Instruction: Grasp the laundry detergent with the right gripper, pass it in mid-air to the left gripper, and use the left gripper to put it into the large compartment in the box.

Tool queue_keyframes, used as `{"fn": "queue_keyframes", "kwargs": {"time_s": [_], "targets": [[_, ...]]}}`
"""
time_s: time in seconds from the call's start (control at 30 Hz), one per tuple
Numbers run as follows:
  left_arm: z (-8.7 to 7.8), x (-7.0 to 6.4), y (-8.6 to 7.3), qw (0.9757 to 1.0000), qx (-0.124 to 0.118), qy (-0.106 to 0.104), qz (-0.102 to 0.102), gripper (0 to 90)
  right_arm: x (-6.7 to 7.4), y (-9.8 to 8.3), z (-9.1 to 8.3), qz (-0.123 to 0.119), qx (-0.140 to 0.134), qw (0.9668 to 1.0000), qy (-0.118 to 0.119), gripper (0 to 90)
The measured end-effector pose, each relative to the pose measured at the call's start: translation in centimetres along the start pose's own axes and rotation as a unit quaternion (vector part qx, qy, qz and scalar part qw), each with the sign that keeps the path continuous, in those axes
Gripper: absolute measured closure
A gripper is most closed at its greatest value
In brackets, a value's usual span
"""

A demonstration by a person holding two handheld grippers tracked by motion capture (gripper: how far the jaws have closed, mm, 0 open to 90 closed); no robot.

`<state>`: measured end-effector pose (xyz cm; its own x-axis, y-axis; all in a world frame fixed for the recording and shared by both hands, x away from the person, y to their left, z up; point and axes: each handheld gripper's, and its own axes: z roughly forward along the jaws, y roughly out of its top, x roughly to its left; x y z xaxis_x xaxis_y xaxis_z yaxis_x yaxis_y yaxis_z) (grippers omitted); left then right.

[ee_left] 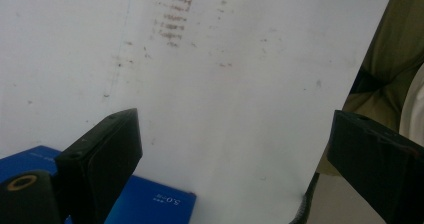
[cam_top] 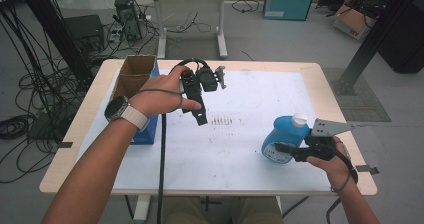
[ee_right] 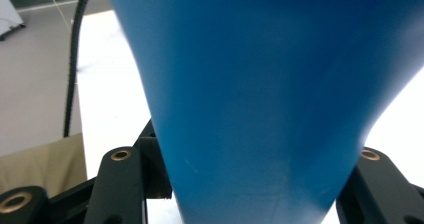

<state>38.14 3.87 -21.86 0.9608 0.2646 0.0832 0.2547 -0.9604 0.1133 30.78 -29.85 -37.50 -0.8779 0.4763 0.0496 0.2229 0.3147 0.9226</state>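
A blue plastic bottle (cam_top: 285, 131) with a white cap is tilted over the right side of the white mat (cam_top: 235, 154). My right gripper (cam_top: 284, 150) is shut on its lower body. In the right gripper view the blue bottle (ee_right: 260, 84) sits wedged between the two black jaws of my right gripper (ee_right: 245, 184). My left gripper (cam_top: 209, 98) hangs above the mat's back left part, held in a hand with a wristwatch. In the left gripper view my left gripper (ee_left: 232, 121) has its jaws wide apart, with nothing but the stained mat (ee_left: 225, 59) between them.
An open cardboard box (cam_top: 134, 71) stands at the table's back left, with a flat blue box (cam_top: 145, 135) in front of it; the blue box (ee_left: 150, 204) lies below my left jaw. A black cable (cam_top: 162, 154) trails to the front edge. Desks, cables and boxes are on the floor beyond.
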Motion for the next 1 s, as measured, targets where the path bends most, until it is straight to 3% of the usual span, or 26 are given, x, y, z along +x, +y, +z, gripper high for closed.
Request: {"fn": "queue_keyframes", "kwargs": {"time_s": [0.03, 0.07, 0.1, 0.3, 0.37, 0.43, 0.6, 0.63, 0.67, 0.7, 0.73, 0.87, 0.93, 1.0], "targets": [[-0.2, -0.3, 0.1, 1.0000, -0.002, 0.001, -0.003, 7.8, 0.0, 0.2, -0.1, 0.001, 0.000, 1.0000, 0.002, 44.1], [-0.4, -0.8, 0.2, 0.9997, -0.016, 0.003, -0.018, 7.7, -0.1, 0.6, -0.2, 0.000, 0.001, 1.0000, 0.006, 44.1], [-0.9, -0.8, 0.3, 1.0000, 0.001, 0.007, 0.005, 7.7, -0.1, 0.9, -0.3, 0.000, 0.001, 0.9999, 0.011, 44.1], [-2.6, -2.0, 0.9, 0.9998, -0.003, 0.007, 0.017, 7.4, -0.1, 3.1, -0.4, -0.004, 0.008, 0.9987, 0.050, 44.1], [-2.9, -2.6, 1.0, 0.9997, -0.023, 0.004, -0.007, 7.3, -0.1, 3.8, -0.3, -0.008, 0.009, 0.9979, 0.064, 44.1], [-3.6, -2.5, 1.1, 0.9997, -0.002, 0.010, 0.022, 7.3, 0.0, 4.4, -0.2, -0.012, 0.008, 0.9973, 0.072, 44.1], [-4.5, -2.9, 1.2, 0.9996, -0.012, 0.010, 0.024, 7.5, 0.2, 5.8, 0.4, -0.027, 0.015, 0.9944, 0.101, 44.1], [-4.4, -3.3, 1.1, 0.9993, -0.038, 0.003, -0.007, 7.4, 0.3, 6.1, 0.6, -0.027, 0.017, 0.9939, 0.106, 44.1], [-4.5, -3.4, 1.1, 0.9989, -0.045, 0.004, -0.014, 7.4, 0.3, 6.2, 0.7, -0.030, 0.019, 0.9934, 0.109, 44.1], [-4.9, -3.1, 1.1, 0.9995, -0.028, 0.005, 0.010, 7.2, 0.3, 6.5, 0.9, -0.031, 0.019, 0.9930, 0.113, 44.1], [-5.2, -3.1, 1.1, 0.9995, -0.023, 0.006, 0.020, 6.8, 0.4, 6.7, 1.1, -0.034, 0.021, 0.9925, 0.116, 44.1], [-5.5, -3.2, 1.1, 0.9995, -0.026, 0.003, 0.019, 6.7, 0.5, 7.5, 1.8, -0.041, 0.025, 0.9895, 0.136, 44.1], [-5.5, -3.5, 1.1, 0.9993, -0.037, 0.001, 0.006, 6.7, 0.7, 7.9, 2.2, -0.044, 0.027, 0.9884, 0.143, 44.1], [-5.7, -3.4, 1.1, 0.9994, -0.030, 0.000, 0.018, 6.7, 0.7, 8.3, 2.6, -0.049, 0.027, 0.9868, 0.152, 44.1]]}}
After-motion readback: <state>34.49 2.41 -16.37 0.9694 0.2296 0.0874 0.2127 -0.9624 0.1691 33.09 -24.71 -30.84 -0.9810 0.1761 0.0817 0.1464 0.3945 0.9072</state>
